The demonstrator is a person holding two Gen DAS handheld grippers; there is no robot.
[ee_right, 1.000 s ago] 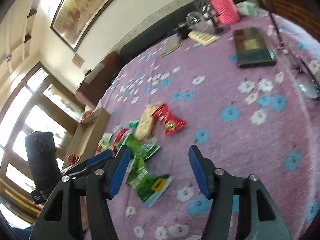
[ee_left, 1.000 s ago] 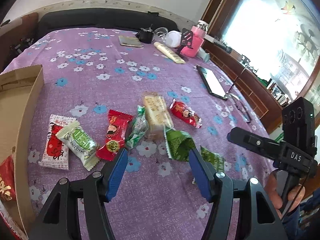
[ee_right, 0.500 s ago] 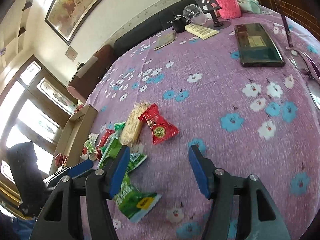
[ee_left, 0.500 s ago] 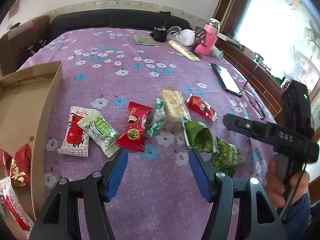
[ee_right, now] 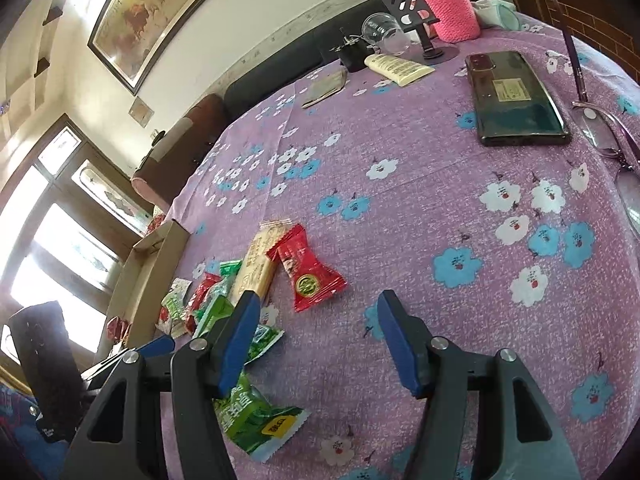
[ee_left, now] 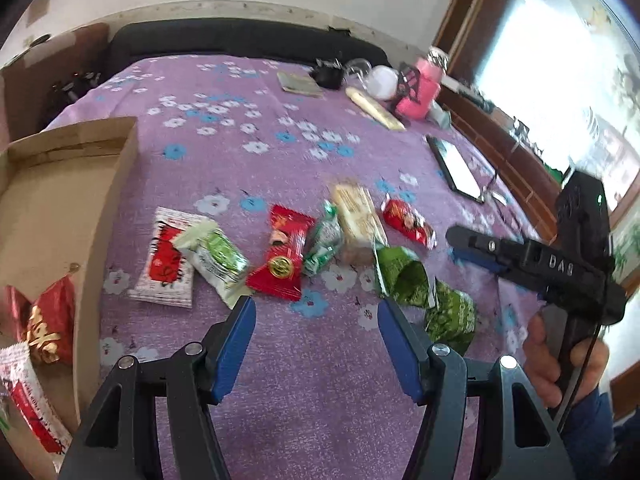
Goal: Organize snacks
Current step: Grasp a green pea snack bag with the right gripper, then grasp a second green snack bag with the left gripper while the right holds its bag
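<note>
Several wrapped snacks lie in a loose row on the purple flowered cloth: a white-and-red packet [ee_left: 170, 258], a pale green one [ee_left: 214, 258], a red candy packet [ee_left: 282, 256], a beige cracker bar [ee_left: 356, 220] and crumpled green packets [ee_left: 400, 276]. My left gripper [ee_left: 317, 306] hovers open just short of the row, nothing between its pads. My right gripper [ee_right: 318, 304] is open too, with a red packet [ee_right: 310, 276] lying just beyond its fingertips and a green packet [ee_right: 256, 420] under its left finger. In the left wrist view the right gripper [ee_left: 460, 246] reaches in from the right, held by a hand.
An open cardboard box [ee_left: 60, 200] at the left edge holds red packets [ee_left: 48, 320]. A phone [ee_right: 512, 98], glasses [ee_right: 608, 136], a cream tube [ee_right: 396, 68] and a pink-sleeved bottle [ee_right: 448, 4] sit at the far right. A dark sofa back runs behind the table.
The right gripper has come closer to the red packet, which now lies just ahead of its tips. The left view has swung left, showing more of the box. Both jaws kept their width.
</note>
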